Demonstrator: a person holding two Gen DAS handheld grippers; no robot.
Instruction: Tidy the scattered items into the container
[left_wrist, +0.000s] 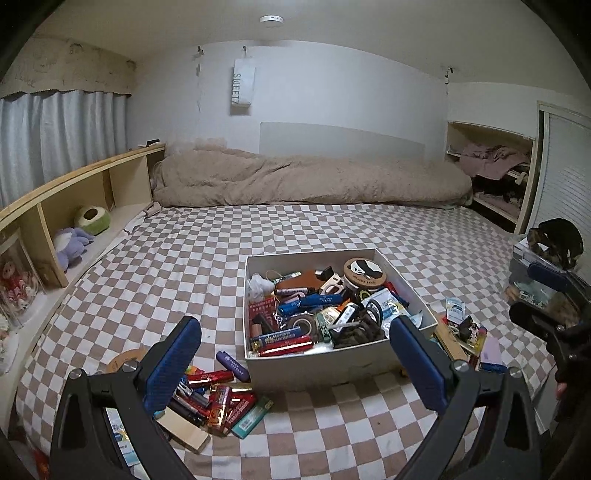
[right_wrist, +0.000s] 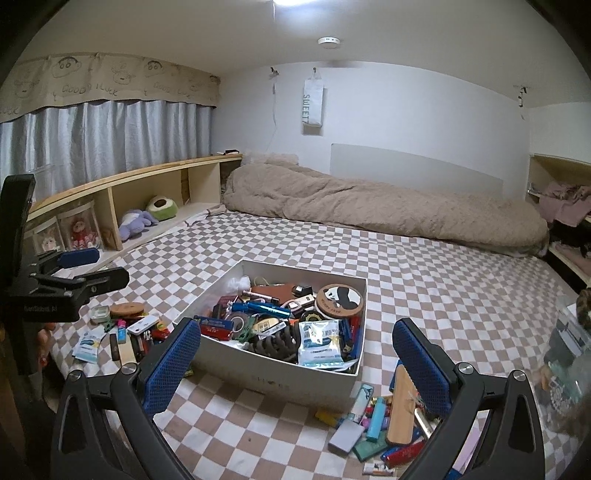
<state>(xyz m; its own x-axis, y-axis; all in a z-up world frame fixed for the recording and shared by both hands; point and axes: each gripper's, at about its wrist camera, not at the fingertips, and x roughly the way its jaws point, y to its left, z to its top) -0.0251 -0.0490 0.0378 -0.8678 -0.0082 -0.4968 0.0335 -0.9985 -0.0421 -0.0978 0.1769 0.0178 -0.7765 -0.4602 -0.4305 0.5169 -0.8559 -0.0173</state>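
Both jaws gape, container (left_wrist: 317, 363) between and beyond them.

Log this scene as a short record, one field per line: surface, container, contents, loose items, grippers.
surface: checkered bedsheet
container: white open box, no lid on it, resting on the bed
contents: heaped small items, among them a round panda tin and a dark claw hair clip
loose items: one pile on the sheet left of the box, another pile right of it
left gripper: open, empty, above the sheet
right gripper: open, empty, facing the box
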